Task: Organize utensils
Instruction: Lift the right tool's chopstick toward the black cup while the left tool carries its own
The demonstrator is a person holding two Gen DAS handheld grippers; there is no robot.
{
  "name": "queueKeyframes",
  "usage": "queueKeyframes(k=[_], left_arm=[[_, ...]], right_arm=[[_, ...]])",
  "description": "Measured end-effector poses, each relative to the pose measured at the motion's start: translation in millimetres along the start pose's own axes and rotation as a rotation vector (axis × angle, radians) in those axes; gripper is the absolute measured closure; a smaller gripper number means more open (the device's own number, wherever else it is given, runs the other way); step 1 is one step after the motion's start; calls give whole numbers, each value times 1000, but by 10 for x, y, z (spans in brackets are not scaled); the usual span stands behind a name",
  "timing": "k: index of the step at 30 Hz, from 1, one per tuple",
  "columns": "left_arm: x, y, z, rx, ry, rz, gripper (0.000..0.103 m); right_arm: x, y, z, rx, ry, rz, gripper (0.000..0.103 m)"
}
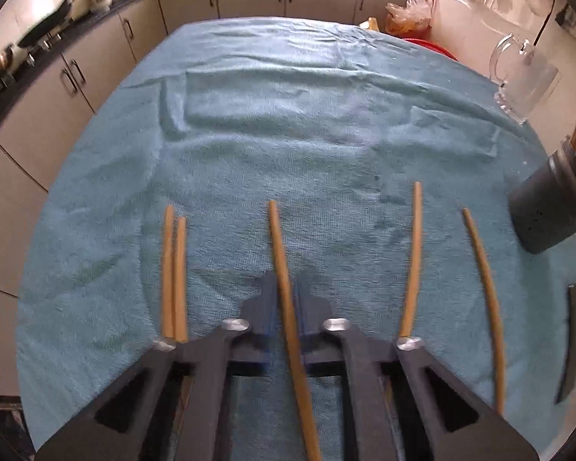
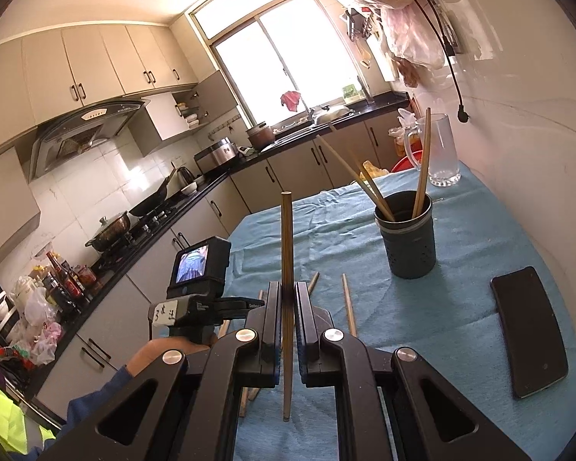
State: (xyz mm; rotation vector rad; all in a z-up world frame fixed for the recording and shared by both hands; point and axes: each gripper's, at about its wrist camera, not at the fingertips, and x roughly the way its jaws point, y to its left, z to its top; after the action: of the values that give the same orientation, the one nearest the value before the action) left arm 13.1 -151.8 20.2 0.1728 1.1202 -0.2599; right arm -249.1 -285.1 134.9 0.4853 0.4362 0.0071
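Observation:
Several wooden chopsticks lie on the blue towel (image 1: 288, 134). My left gripper (image 1: 286, 288) is low over the towel and shut on one chopstick (image 1: 278, 238) that runs forward between its fingers. A pair (image 1: 174, 269) lies to its left, two more (image 1: 412, 253) to its right. My right gripper (image 2: 287, 296) is shut on one chopstick (image 2: 287, 238) and holds it upright above the table. The dark holder cup (image 2: 407, 238) stands ahead and right with three chopsticks (image 2: 422, 161) in it; it also shows in the left wrist view (image 1: 541, 207).
A clear glass mug (image 2: 439, 150) stands behind the holder by the wall. A black phone (image 2: 528, 330) lies on the towel at the right. Kitchen cabinets and a counter with pots run along the left and back.

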Motion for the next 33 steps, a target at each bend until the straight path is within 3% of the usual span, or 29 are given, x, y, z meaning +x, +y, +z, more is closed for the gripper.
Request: queueKeyframes(k=[4, 11, 16, 22, 33], left_arm=[[-179, 49, -93, -20, -53, -80, 97], [-1073, 157, -293, -20, -263, -167, 97], [-1552, 225, -454, -27, -367, -211, 97], [-1894, 237, -572, -10, -427, -247, 97], [-2059, 223, -633, -11, -451, -279, 97]], right_arm=[[-6, -53, -6, 14, -2, -6, 96], [-51, -63, 33, 19, -22, -14, 96], [-99, -8, 22, 8, -37, -14, 96], [-118, 30, 31, -8, -50, -21, 96], [-141, 22, 37, -2, -53, -33, 96]])
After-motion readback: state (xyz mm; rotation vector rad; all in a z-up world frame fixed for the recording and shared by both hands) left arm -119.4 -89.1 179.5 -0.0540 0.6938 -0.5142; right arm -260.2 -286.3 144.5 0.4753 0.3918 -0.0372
